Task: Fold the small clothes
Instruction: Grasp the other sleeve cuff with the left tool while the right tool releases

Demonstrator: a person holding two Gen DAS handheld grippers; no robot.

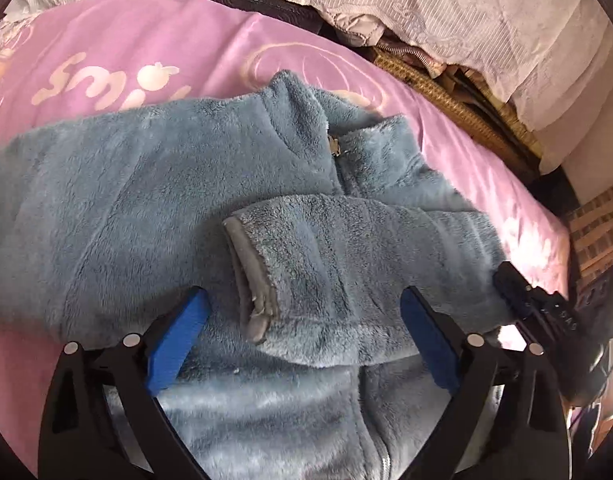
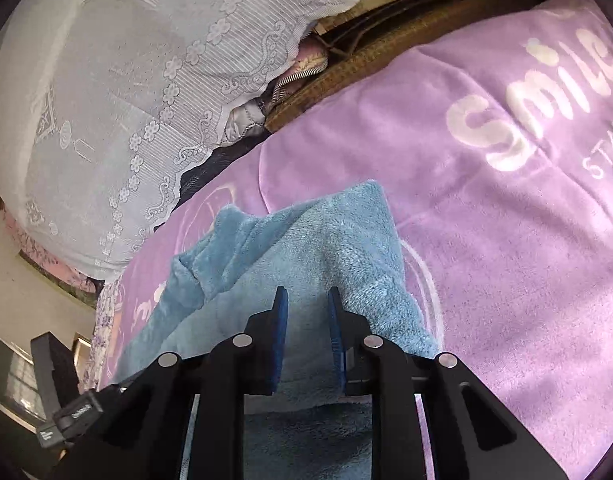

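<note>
Left gripper (image 1: 302, 344) wide, empty, straddling folded sleeve cuff (image 1: 252, 280) on blue fleece jacket (image 1: 146, 208); right gripper (image 2: 306, 336) narrow, gap visible, grip unclear, at jacket's right edge.

The broad pink-purple plush blanket (image 2: 506, 240) lies bare and flat beside the blue fleece zip jacket (image 1: 146, 208), leaving open room there. Along the blanket's far edge a white lace cloth (image 2: 126, 100) draped over stacked bedding and a brown woven mat (image 1: 446, 96) block passage.

Jacket (image 1: 154, 200) fluffy matt fleece; blanket (image 1: 146, 52) smooth plush; lace cover (image 2: 106, 100).
</note>
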